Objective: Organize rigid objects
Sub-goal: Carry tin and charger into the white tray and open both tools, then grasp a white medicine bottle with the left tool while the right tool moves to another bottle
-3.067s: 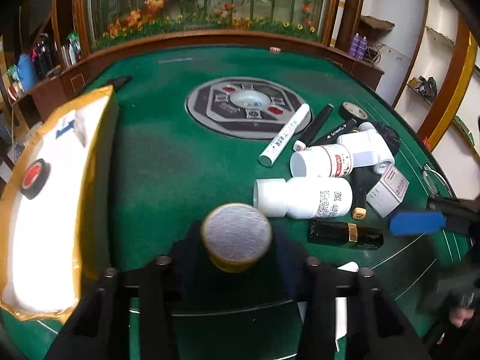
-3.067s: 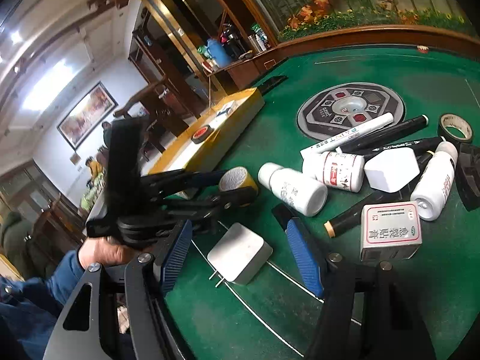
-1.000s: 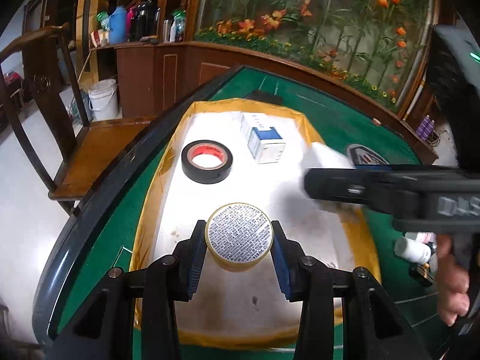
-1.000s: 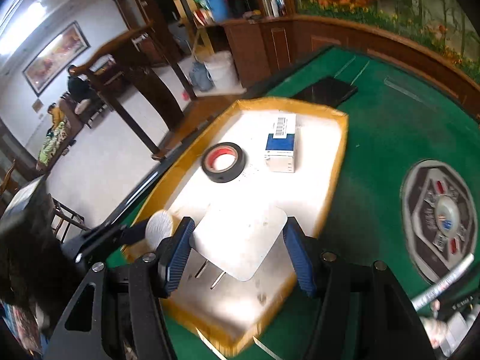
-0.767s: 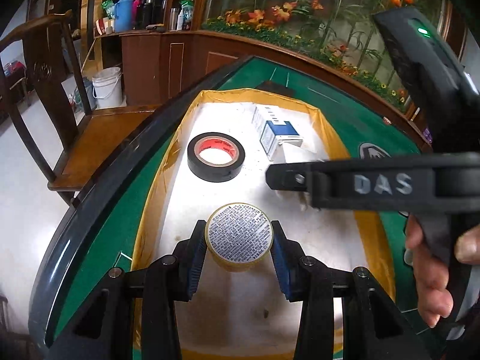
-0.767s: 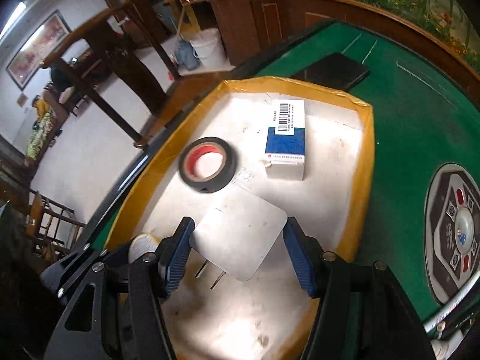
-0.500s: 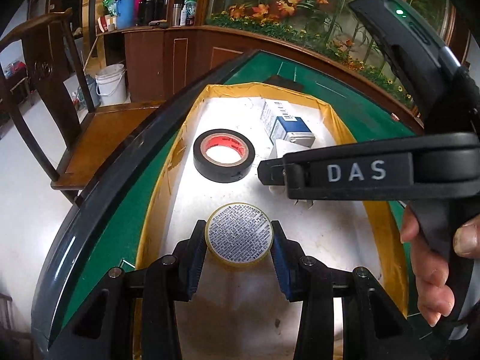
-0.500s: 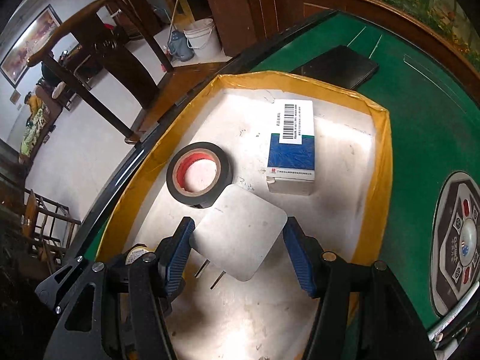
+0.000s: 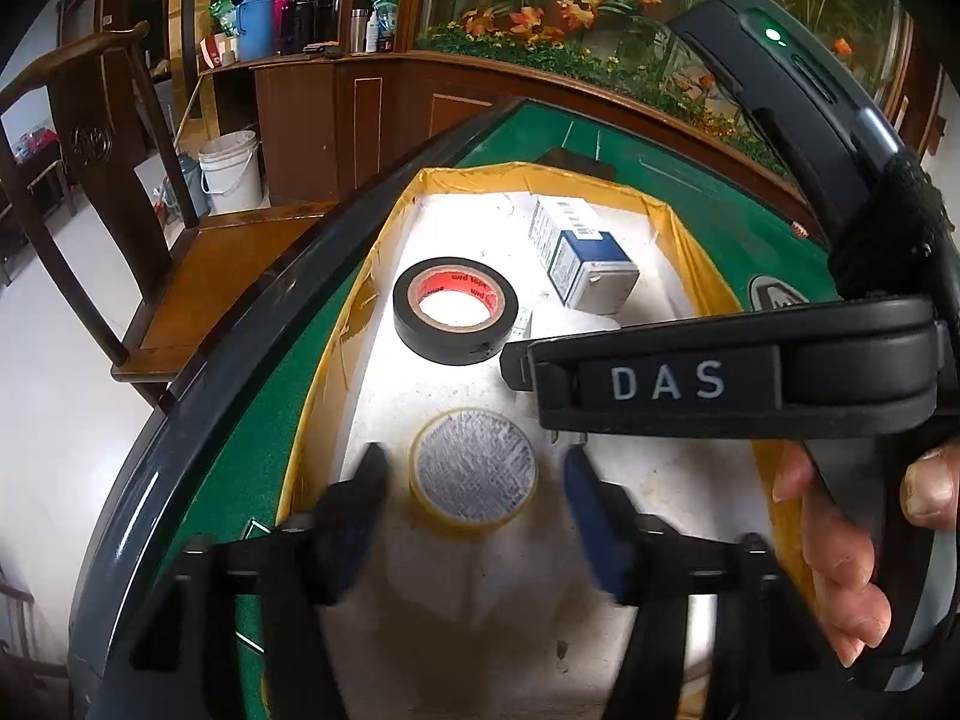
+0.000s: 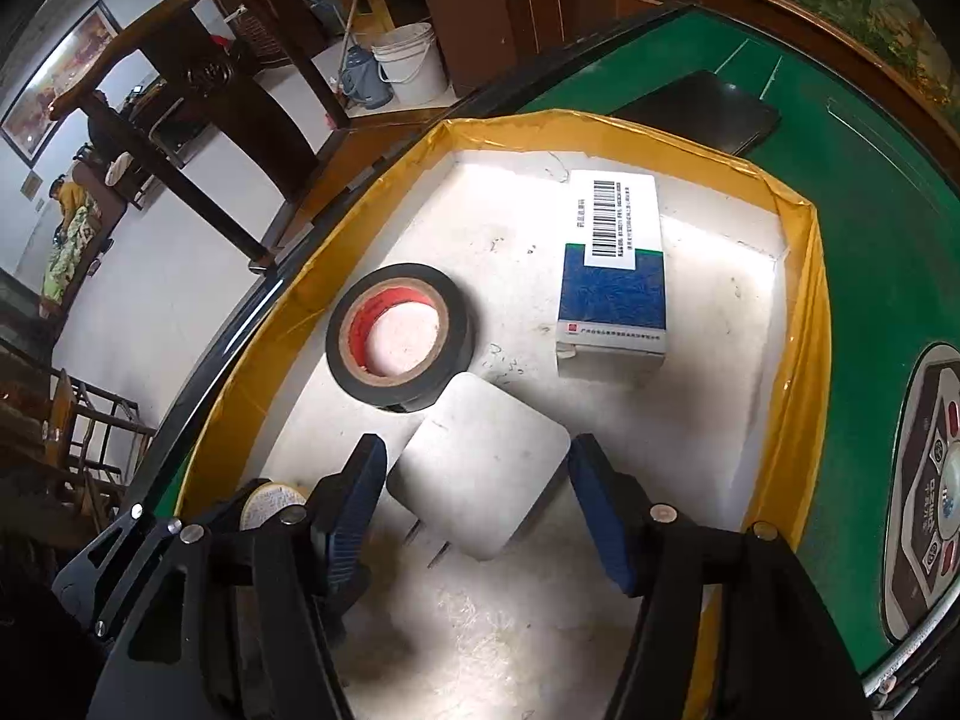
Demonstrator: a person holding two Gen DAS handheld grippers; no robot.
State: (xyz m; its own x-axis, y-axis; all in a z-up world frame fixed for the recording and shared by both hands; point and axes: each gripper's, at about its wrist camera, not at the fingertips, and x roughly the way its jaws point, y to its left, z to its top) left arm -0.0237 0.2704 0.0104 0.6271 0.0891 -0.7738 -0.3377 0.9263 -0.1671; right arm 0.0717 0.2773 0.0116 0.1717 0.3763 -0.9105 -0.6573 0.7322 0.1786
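A yellow-rimmed white tray (image 9: pixel 360 306) (image 10: pixel 810 300) sits on the green table. My left gripper (image 9: pixel 474 480) is open, its pads apart from a small round yellow tin with a printed lid (image 9: pixel 473 469), which rests on the tray floor. My right gripper (image 10: pixel 477 474) is shut on a white plug adapter (image 10: pixel 480 468), its prongs just above the tray floor. A black tape roll (image 9: pixel 455 309) (image 10: pixel 399 336) and a blue and white box (image 9: pixel 585 255) (image 10: pixel 612 282) lie in the tray. The tin also shows in the right wrist view (image 10: pixel 270 501).
The right gripper's body and the hand holding it (image 9: pixel 840 420) cross the right side of the left wrist view. A wooden chair (image 9: pixel 120 192) stands beyond the table's dark edge. A black flat object (image 10: pixel 696 111) lies past the tray, and a grey octagonal panel (image 10: pixel 924 480) lies to the right.
My left gripper has opened and let go of the yellow tin, which now sits on the tray floor. My right gripper has come lower and closer to the tape roll with the adapter.
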